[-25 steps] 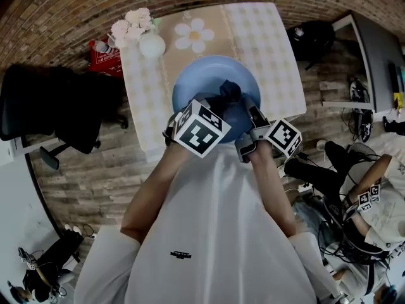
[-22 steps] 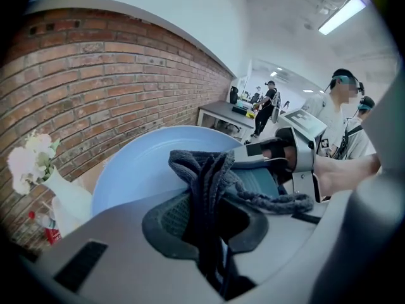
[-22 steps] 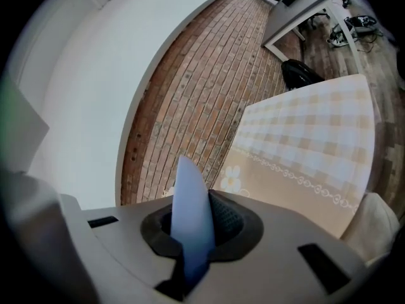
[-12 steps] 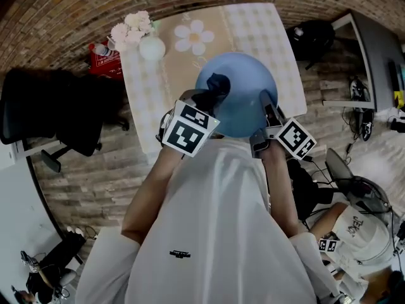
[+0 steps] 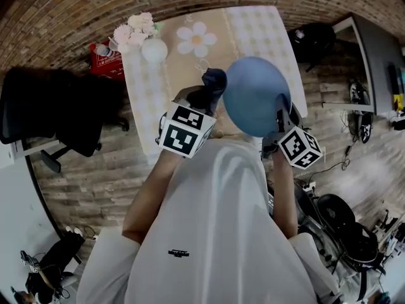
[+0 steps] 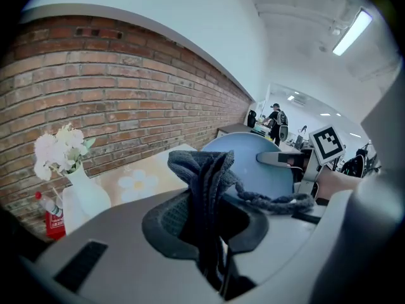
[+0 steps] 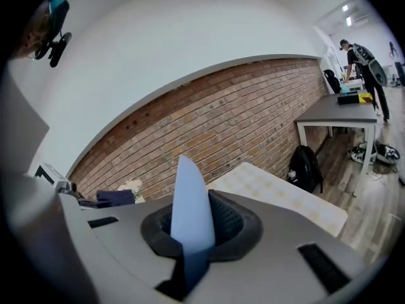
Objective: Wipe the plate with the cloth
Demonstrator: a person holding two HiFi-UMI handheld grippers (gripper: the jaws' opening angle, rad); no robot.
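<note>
The blue plate [image 5: 255,95] is held up on edge, right of centre in the head view, above the checked table [image 5: 259,27]; the right gripper [image 5: 282,115] pinches its rim at the lower right, jaws pressed on the thin edge; the dark knitted cloth [image 5: 212,83] sits just left of the plate, clamped in the left gripper [image 5: 200,97]; a white vase [image 5: 154,49] of flowers stands at the table's upper left.
</note>
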